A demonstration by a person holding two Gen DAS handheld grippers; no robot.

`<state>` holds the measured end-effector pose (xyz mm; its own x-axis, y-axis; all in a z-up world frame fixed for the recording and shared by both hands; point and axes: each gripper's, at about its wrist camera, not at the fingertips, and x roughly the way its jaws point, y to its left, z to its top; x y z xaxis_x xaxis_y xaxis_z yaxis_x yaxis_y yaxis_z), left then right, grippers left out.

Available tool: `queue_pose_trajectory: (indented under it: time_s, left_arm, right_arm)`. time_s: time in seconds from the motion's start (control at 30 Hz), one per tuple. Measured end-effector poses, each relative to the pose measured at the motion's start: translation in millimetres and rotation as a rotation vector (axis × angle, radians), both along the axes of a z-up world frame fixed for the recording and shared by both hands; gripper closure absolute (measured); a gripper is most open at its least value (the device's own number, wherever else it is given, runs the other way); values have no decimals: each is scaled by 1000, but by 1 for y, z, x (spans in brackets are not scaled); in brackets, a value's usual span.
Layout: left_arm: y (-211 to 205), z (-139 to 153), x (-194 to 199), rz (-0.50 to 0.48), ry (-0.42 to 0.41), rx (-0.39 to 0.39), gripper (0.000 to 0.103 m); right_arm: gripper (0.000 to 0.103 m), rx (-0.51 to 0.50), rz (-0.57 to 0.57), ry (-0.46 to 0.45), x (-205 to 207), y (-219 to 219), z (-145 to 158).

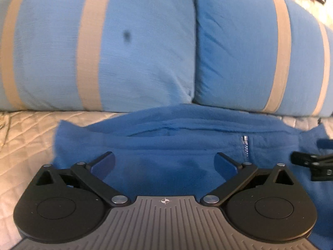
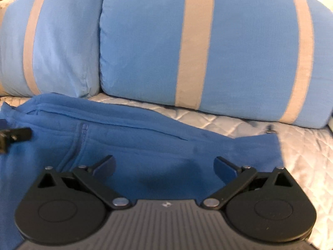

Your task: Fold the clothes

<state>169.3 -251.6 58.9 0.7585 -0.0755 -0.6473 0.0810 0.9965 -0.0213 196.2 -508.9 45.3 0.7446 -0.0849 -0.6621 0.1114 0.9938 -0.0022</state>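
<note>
A blue fleece garment (image 1: 166,145) with a short silver zipper (image 1: 245,145) lies spread on the quilted bed. My left gripper (image 1: 164,162) hovers just above its near part, jaws wide apart, nothing between them. In the right wrist view the same fleece (image 2: 145,145) fills the lower left, its far right corner ending on the quilt. My right gripper (image 2: 164,164) is also open over the fabric and holds nothing. The right gripper's tip (image 1: 312,164) shows at the right edge of the left wrist view; the left gripper's tip (image 2: 14,135) shows at the left edge of the right one.
Two large light-blue pillows with beige stripes (image 1: 104,48) (image 2: 208,48) stand along the back, right behind the garment's far edge. A pale quilted bedspread (image 1: 27,141) (image 2: 301,145) extends to the left and right of the fleece.
</note>
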Motion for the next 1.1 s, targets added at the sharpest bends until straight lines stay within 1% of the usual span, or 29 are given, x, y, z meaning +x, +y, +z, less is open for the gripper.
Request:
queue_pose_trajectory:
  time_s: [0.2, 0.3, 0.47, 0.57, 0.67, 0.73, 0.8, 0.87, 0.93, 0.97, 1.0, 1.03, 1.1]
  left_arm:
    - [36, 27, -21, -38, 1, -46, 0]
    - [52, 38, -33, -60, -5, -65, 0]
    - [86, 53, -43, -73, -19, -126, 0]
    - [110, 54, -45, -46, -14, -168, 0]
    - [130, 48, -44, -17, -2, -205, 0]
    - [142, 41, -42, 9, 5, -231, 0]
    - [156, 32, -39, 36, 21, -284, 2]
    - [167, 21, -34, 57, 38, -352, 5]
    - [178, 10, -28, 73, 56, -419, 18]
    - [182, 4, -26, 79, 68, -447, 19]
    - [185, -2, -23, 85, 80, -473, 27]
    - [187, -8, -20, 89, 91, -489, 39]
    - [187, -18, -13, 86, 110, -505, 48]
  right_arm:
    - [0, 35, -36, -8, -35, -9, 11]
    - [0, 48, -60, -36, -49, -8, 14]
    - [0, 101, -96, -77, -63, -3, 8]
    - [0, 109, -65, -55, -65, 2, 4]
    - [0, 92, -27, -99, -70, 6, 11]
    - [0, 107, -10, -113, -72, 6, 13]
    - [0, 140, -4, -125, -74, 3, 15]
    - [0, 173, -9, -144, -75, -1, 17]
    - [0, 198, -26, -150, -76, -5, 19]
    - [0, 210, -36, -151, -76, -8, 20]
    - [0, 218, -46, -153, -76, -10, 20]
    - [0, 224, -55, -155, -76, -12, 20]
    - [0, 238, -67, -165, -77, -15, 21]
